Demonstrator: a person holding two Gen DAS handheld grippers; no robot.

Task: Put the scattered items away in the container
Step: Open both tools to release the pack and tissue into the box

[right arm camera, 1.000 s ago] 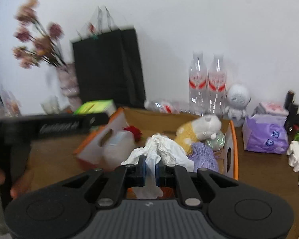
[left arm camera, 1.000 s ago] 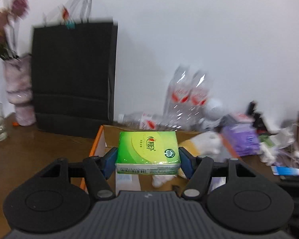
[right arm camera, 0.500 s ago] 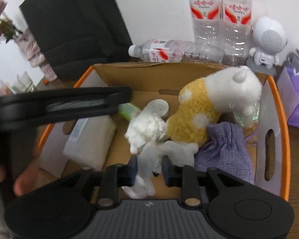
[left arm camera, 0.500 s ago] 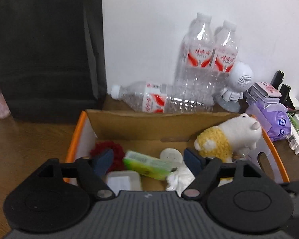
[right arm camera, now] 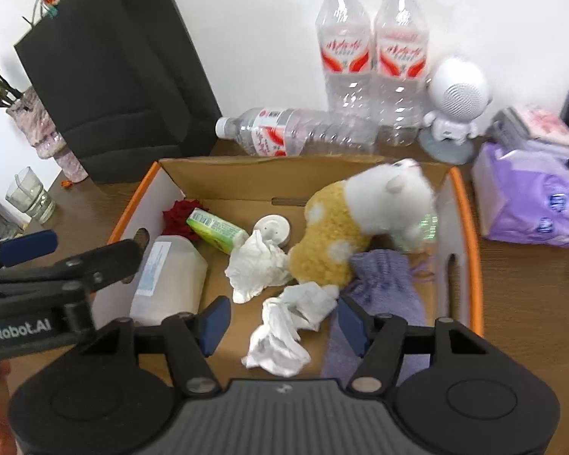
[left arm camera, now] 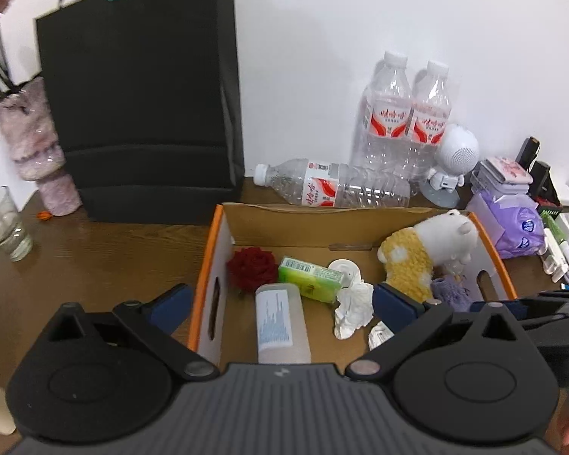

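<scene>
An orange-rimmed cardboard box (left arm camera: 218, 235) (right arm camera: 468, 220) holds a green tissue pack (left arm camera: 309, 278) (right arm camera: 216, 229), a red flower (left arm camera: 252, 267), a white bottle (left arm camera: 280, 326) (right arm camera: 167, 276), a plush sheep (left arm camera: 425, 250) (right arm camera: 356, 212), a purple pouch (right arm camera: 379, 284) and crumpled white tissues (left arm camera: 352, 309) (right arm camera: 288, 326). My left gripper (left arm camera: 280, 305) is open and empty, straddling the box's left wall. My right gripper (right arm camera: 284, 322) is open just above the crumpled tissue lying in the box.
A black paper bag (left arm camera: 140, 113), a vase (left arm camera: 38, 151) and a glass (left arm camera: 3, 223) stand at the back left. Water bottles (left arm camera: 406, 121), a white robot speaker (left arm camera: 455, 159) and a purple tissue pack (right arm camera: 527, 197) crowd the back right.
My left gripper let go of the green tissue pack, which now lies in the box. My right gripper opened and dropped the crumpled tissue into the box.
</scene>
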